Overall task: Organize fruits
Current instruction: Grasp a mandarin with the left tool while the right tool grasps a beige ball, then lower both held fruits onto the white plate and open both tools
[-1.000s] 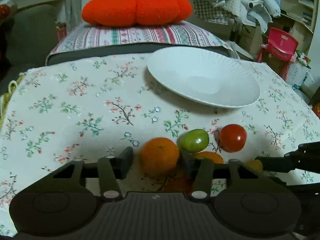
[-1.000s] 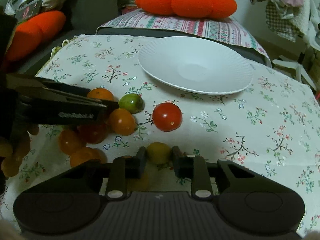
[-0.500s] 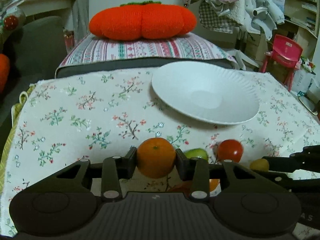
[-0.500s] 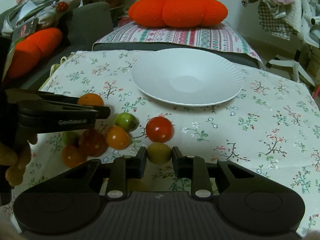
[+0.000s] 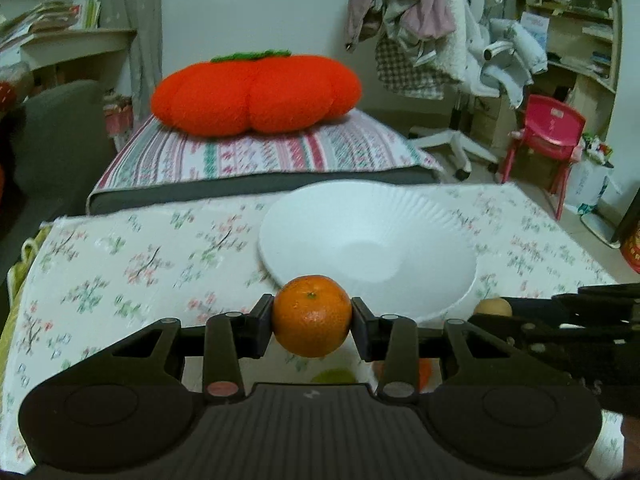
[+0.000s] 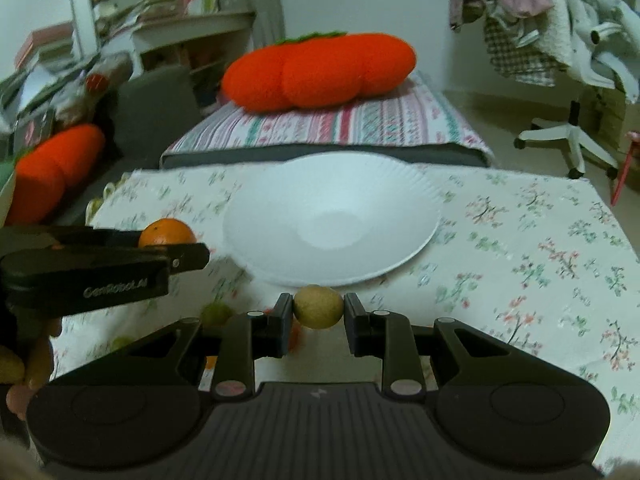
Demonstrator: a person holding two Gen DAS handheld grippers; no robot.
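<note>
While both claws point forward and somewhat downward over the bench (image 5: 120, 264), each carries one fruit clear of the floral cloth.

Left claw (image 5: 312, 320): the jaws are closed part-way onto a mandarin orange (image 5: 312, 316), with both pads pressing its sides. The fruit sits level between the fingers, its stem dimple facing the camera. In the left wrist view it lies at 6 o'clock of the white plate (image 5: 372, 240), overlapping the near rim. In the right wrist view this claw enters from 9 o'clock, fingers level, with the orange showing at its tip just beside the plate's near-left rim.

Right claw (image 6: 319, 314): the jaws are drawn in narrowly onto a small yellow-green fruit (image 6: 319, 307), gripped on both sides. It hangs at 6 o'clock of the plate, at the near rim. In the left wrist view this claw comes in from 3 o'clock, the yellowish fruit at its tip.

Remaining fruit: a green piece (image 6: 216, 314) and parts of orange or red ones show on the cloth beneath the claws, mostly hidden by the fingers.

Beyond the bench at 12 o'clock, an orange persimmon-shaped cushion (image 5: 256, 92) rests on a striped pad (image 5: 260, 152).
</note>
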